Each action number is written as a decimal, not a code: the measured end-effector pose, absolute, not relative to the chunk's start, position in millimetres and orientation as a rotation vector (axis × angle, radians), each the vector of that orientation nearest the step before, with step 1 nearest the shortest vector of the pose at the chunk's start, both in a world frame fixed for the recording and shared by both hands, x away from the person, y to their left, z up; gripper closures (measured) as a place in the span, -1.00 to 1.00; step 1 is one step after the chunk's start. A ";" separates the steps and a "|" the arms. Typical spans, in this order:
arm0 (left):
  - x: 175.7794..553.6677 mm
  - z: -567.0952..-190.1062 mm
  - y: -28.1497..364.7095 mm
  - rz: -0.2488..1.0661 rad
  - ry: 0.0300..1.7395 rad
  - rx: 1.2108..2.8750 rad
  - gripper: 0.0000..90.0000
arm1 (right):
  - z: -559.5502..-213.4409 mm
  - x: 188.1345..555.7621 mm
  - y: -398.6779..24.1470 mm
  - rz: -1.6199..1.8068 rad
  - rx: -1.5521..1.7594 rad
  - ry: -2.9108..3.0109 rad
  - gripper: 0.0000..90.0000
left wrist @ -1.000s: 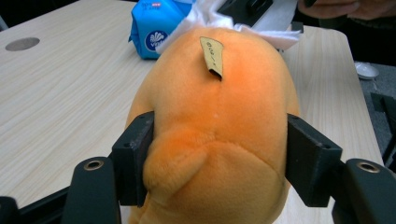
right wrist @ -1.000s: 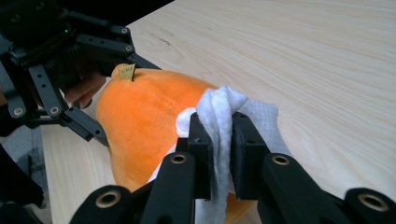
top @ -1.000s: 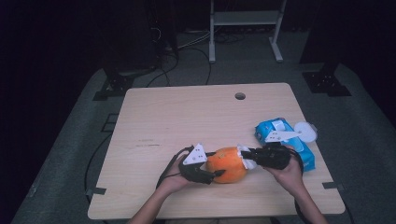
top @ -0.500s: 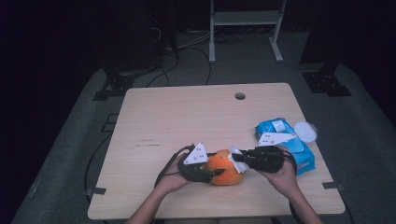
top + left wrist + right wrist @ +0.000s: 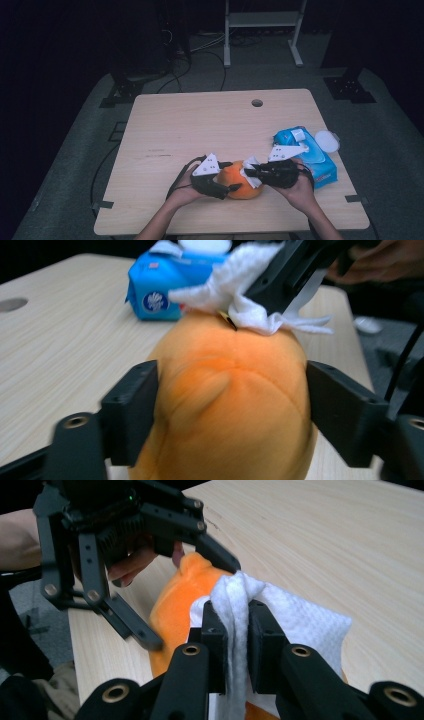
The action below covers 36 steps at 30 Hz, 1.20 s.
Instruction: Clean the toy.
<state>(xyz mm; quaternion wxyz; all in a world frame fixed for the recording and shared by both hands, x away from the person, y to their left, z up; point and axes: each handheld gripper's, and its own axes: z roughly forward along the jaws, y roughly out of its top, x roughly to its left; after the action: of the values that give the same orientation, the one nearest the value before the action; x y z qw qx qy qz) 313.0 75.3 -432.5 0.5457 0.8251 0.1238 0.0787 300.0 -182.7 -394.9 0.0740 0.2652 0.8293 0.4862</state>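
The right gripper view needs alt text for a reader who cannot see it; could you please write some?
The right gripper pinches a white wipe between its black jaws, against an orange plush toy on the wooden table. Beyond, the left gripper straddles the toy, its jaws having just opened wider.

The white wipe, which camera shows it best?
The right gripper view: the wipe is close up, pinched between the right claw's jaws, draped on the orange toy. The left gripper view shows it bunched atop the toy. The high view shows a small white scrap.
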 end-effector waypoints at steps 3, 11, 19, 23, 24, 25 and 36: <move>317.5 -436.4 77.6 0.152 0.290 1.925 -0.59 | -394.8 301.0 -187.9 1.459 0.802 2.493 0.75; 320.4 -443.6 79.4 0.107 0.280 1.922 -0.63 | -397.4 304.6 -193.9 1.458 0.825 2.491 0.75; 320.4 -441.8 82.7 0.092 0.256 1.936 -0.62 | -401.5 311.3 -208.3 1.469 0.889 2.475 0.75; 325.0 -453.3 80.4 0.087 0.294 1.983 -0.72 | -402.9 313.6 -213.9 1.472 0.915 2.469 0.75; 325.8 -455.7 79.4 0.071 0.312 1.981 -0.73 | -403.2 313.7 -214.6 1.475 0.919 2.471 0.75; 326.4 -456.8 78.3 0.057 0.330 1.978 -0.73 | -403.8 314.0 -214.9 1.481 0.919 2.472 0.75; 313.3 -412.4 80.9 0.136 0.335 2.080 -0.04 | -404.4 315.9 -217.2 1.562 0.971 2.439 0.75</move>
<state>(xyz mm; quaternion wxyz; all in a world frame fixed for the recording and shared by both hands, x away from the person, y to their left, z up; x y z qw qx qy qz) 313.3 80.9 -412.4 0.4926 0.8574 0.1381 0.0561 315.9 -217.2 -404.4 0.0432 0.3176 0.7977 0.5109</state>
